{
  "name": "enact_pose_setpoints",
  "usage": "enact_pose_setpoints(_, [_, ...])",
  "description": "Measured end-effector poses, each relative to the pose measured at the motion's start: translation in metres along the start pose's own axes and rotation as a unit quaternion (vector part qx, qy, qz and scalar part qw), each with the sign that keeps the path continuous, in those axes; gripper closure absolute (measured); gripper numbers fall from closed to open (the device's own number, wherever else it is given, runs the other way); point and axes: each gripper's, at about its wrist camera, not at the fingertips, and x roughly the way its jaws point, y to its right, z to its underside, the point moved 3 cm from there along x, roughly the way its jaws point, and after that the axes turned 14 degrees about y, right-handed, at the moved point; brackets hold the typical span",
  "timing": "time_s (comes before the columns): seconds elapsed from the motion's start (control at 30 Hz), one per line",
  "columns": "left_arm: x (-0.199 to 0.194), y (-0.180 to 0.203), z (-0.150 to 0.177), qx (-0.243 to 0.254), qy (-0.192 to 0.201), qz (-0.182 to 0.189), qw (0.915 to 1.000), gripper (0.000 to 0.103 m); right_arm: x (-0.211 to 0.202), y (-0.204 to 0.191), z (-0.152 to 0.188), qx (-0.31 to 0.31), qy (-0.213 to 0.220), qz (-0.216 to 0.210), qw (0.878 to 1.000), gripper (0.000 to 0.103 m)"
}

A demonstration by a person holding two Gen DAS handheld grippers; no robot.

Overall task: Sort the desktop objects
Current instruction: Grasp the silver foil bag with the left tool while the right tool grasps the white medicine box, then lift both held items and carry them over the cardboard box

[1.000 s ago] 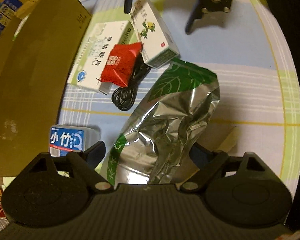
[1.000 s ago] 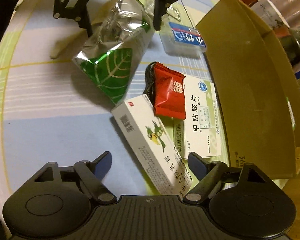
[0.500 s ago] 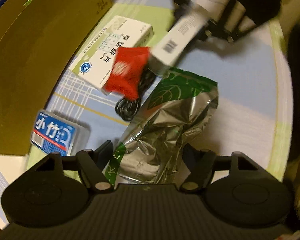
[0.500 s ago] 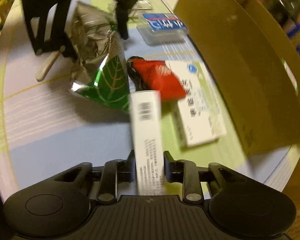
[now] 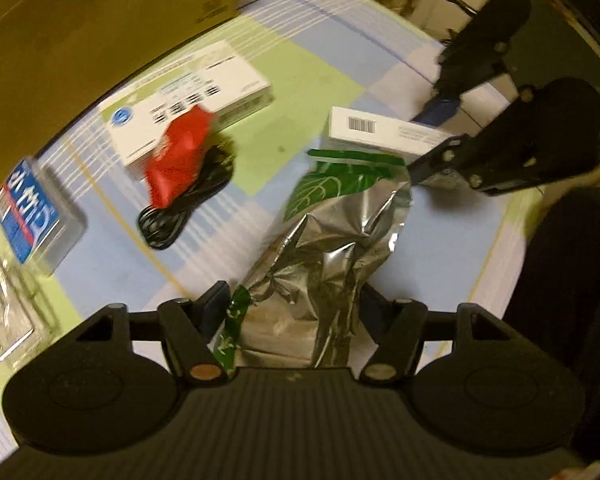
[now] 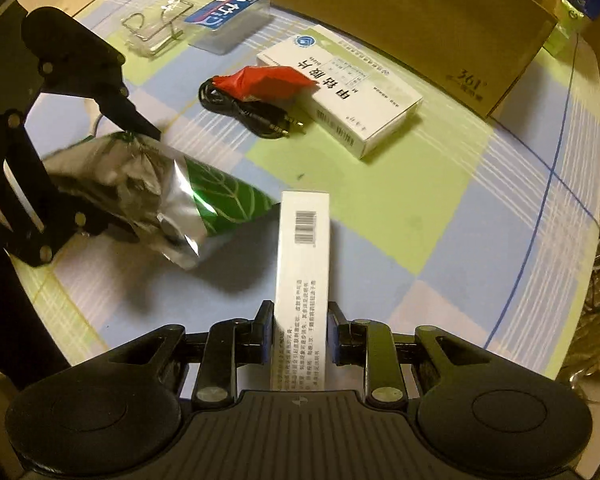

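Observation:
My left gripper [image 5: 292,304] is shut on a crumpled silver and green foil bag [image 5: 332,232], which it holds lifted; the bag also shows in the right wrist view [image 6: 148,196]. My right gripper [image 6: 300,336] is shut on a narrow white medicine box [image 6: 302,276] with a barcode, held above the table; the box shows in the left wrist view [image 5: 380,132]. On the table lie a larger white medicine box [image 6: 340,96], a red packet [image 6: 268,80] on it, and a coiled black cable [image 6: 244,112].
A big brown cardboard box [image 6: 400,12] stands along the far edge. A blue-labelled clear pack [image 6: 228,16] and a clear plastic holder with wire clips [image 6: 156,32] lie at the far left. The checked tablecloth [image 6: 440,220] ends at the table's right edge.
My right gripper closed on the narrow white box and lifted it off the pile. My left gripper closed on the foil bag and raised it. Both views have swung round.

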Motion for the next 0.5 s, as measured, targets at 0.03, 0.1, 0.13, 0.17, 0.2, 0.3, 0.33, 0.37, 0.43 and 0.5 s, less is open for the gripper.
enact_pose_setpoints(0.03, [0.001, 0.004, 0.001, 0.016, 0.002, -0.002, 0.9999, 0.036, 0.001, 0.000, 0.001, 0.001, 0.002, 0.002, 1.000, 0.079])
enact_pose_setpoints(0.1, [0.003, 0.012, 0.003, 0.048, 0.004, -0.007, 0.9988, 0.033, 0.001, -0.002, 0.003, 0.002, 0.008, 0.002, 1.000, 0.077])
enact_pose_setpoints(0.13, [0.005, 0.016, 0.004, 0.066, 0.003, -0.007, 0.9978, 0.031, 0.002, -0.002, 0.004, 0.002, 0.010, 0.001, 1.000, 0.074])
enact_pose_setpoints(0.17, [0.007, 0.020, 0.004, 0.084, 0.001, -0.008, 0.9964, 0.031, 0.002, -0.002, 0.004, 0.002, 0.012, -0.001, 1.000, 0.070])
enact_pose_setpoints(0.2, [0.009, 0.023, 0.005, 0.100, -0.002, -0.010, 0.9949, 0.031, 0.004, -0.003, 0.005, -0.001, 0.013, -0.002, 1.000, 0.066])
enact_pose_setpoints(0.3, [0.015, 0.025, 0.006, 0.109, -0.017, -0.016, 0.9938, 0.031, 0.009, -0.003, 0.005, -0.007, 0.017, 0.002, 1.000, 0.061])
enact_pose_setpoints(0.33, [0.016, 0.024, 0.006, 0.106, -0.021, -0.017, 0.9940, 0.032, 0.012, -0.003, 0.005, -0.006, 0.016, 0.002, 1.000, 0.061])
enact_pose_setpoints(0.37, [0.017, 0.023, 0.006, 0.104, -0.023, -0.018, 0.9941, 0.036, 0.013, -0.003, 0.005, -0.004, 0.014, 0.001, 1.000, 0.061])
enact_pose_setpoints(0.43, [0.018, 0.022, 0.005, 0.102, -0.024, -0.024, 0.9942, 0.044, 0.014, -0.002, 0.005, 0.000, 0.015, 0.002, 1.000, 0.062])
enact_pose_setpoints(0.5, [0.017, 0.019, 0.003, 0.093, -0.023, -0.028, 0.9950, 0.049, 0.013, -0.001, 0.004, 0.004, 0.016, 0.005, 1.000, 0.076])
